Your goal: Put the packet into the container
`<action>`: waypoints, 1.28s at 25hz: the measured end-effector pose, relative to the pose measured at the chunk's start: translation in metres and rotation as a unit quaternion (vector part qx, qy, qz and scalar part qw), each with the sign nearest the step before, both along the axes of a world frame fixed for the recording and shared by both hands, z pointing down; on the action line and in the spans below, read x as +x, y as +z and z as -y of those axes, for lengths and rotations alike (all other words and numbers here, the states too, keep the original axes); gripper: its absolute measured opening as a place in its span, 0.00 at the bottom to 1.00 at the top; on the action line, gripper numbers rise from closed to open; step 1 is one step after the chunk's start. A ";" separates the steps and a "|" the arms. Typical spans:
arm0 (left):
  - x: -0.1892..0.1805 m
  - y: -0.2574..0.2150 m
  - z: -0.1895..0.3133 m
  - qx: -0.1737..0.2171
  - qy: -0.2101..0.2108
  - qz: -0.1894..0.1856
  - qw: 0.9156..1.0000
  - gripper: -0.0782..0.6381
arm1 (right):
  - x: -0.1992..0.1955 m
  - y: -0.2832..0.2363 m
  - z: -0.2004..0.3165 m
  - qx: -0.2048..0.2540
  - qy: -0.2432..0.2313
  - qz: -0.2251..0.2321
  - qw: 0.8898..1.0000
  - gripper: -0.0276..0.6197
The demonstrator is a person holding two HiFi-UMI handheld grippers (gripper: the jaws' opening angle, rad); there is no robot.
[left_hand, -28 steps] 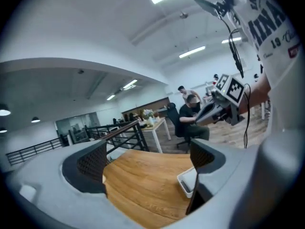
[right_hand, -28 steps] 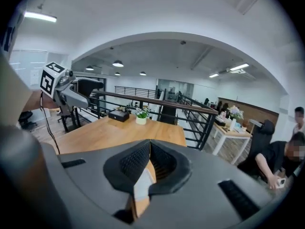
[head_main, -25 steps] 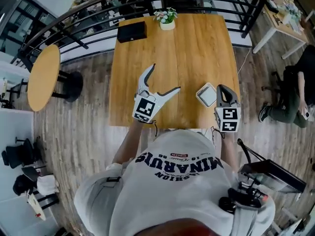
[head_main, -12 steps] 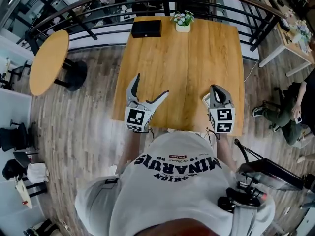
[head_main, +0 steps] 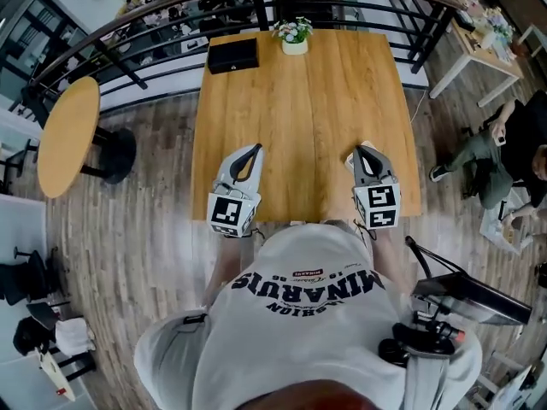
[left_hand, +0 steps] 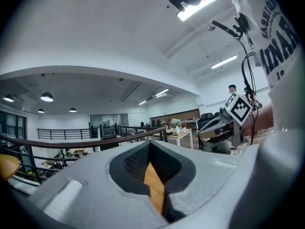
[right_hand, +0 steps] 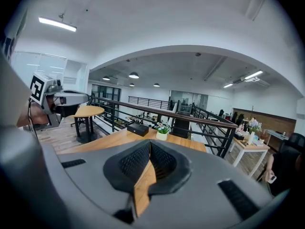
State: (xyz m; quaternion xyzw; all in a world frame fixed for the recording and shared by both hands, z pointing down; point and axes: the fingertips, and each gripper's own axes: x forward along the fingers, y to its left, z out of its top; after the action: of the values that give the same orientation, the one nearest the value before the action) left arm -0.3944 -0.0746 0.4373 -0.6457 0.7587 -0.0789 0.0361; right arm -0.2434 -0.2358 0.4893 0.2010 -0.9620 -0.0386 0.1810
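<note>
1. The wooden surface (head_main: 299,92) is stretching ahead of both hand-held grippers.
2. The left hand-held gripper (head_main: 253,151) has just been closing, its jaws meeting on nothing.
3. The right hand-held gripper (head_main: 364,150) is sitting closed and empty.
4. A white container (head_main: 350,156) is peeking out beside the right one's tip.

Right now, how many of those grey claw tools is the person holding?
2. The left gripper is over the near left of the wooden table, its jaws just closed on nothing; the right gripper is over its near right, shut too. Neither is hidden.
</note>
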 end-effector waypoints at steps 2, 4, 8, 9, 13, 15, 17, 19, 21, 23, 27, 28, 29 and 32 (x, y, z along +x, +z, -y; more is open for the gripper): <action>0.002 0.004 -0.004 0.003 0.014 -0.002 1.000 0.11 | 0.002 -0.001 -0.012 0.003 0.004 0.004 1.000 0.06; 0.005 0.010 -0.007 0.002 0.031 -0.005 1.000 0.11 | 0.005 -0.001 -0.024 0.001 0.012 0.005 1.000 0.06; 0.031 0.017 -0.021 -0.002 0.066 -0.009 0.998 0.11 | 0.022 0.003 -0.051 -0.006 0.014 0.001 1.000 0.06; 0.041 0.018 -0.024 -0.002 0.074 -0.008 0.997 0.11 | 0.027 0.005 -0.057 -0.010 0.010 -0.001 1.000 0.06; 0.073 0.023 -0.048 0.001 0.076 -0.026 0.997 0.11 | 0.047 0.009 -0.085 -0.013 -0.016 0.000 1.000 0.06; 0.091 0.024 -0.070 0.004 0.062 -0.038 0.997 0.11 | 0.062 0.006 -0.103 -0.009 -0.030 0.006 0.999 0.06; 0.113 0.027 -0.091 0.004 0.048 -0.047 0.998 0.11 | 0.083 -0.001 -0.121 -0.001 -0.041 0.017 0.999 0.06; 0.139 0.033 -0.111 -0.002 0.041 -0.057 0.998 0.11 | 0.112 -0.005 -0.143 0.001 -0.042 0.028 0.999 0.06; 0.173 0.042 -0.132 -0.009 0.042 -0.062 0.997 0.11 | 0.153 0.001 -0.170 -0.004 -0.035 0.033 0.999 0.06; 0.215 0.049 -0.154 -0.013 0.043 -0.061 0.997 0.11 | 0.203 0.017 -0.197 -0.018 -0.025 0.029 0.999 0.06; 0.310 0.064 -0.199 -0.013 0.038 -0.073 0.996 0.11 | 0.307 0.052 -0.245 -0.043 -0.007 0.013 0.999 0.06; 0.333 0.068 -0.208 -0.018 0.043 -0.075 0.996 0.11 | 0.329 0.055 -0.255 -0.045 -0.002 0.014 0.999 0.06; 0.354 0.071 -0.219 -0.025 0.049 -0.074 0.996 0.11 | 0.348 0.057 -0.265 -0.047 0.002 0.015 0.999 0.06; 0.410 0.074 -0.256 -0.048 0.060 -0.060 0.995 0.11 | 0.392 0.063 -0.298 -0.062 0.008 0.019 0.998 0.06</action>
State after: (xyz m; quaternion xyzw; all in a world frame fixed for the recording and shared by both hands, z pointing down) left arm 0.0159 0.1815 0.5110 -0.6949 0.7145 -0.0738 -0.0353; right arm 0.1489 0.0620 0.5528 0.1979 -0.9641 0.0269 0.1750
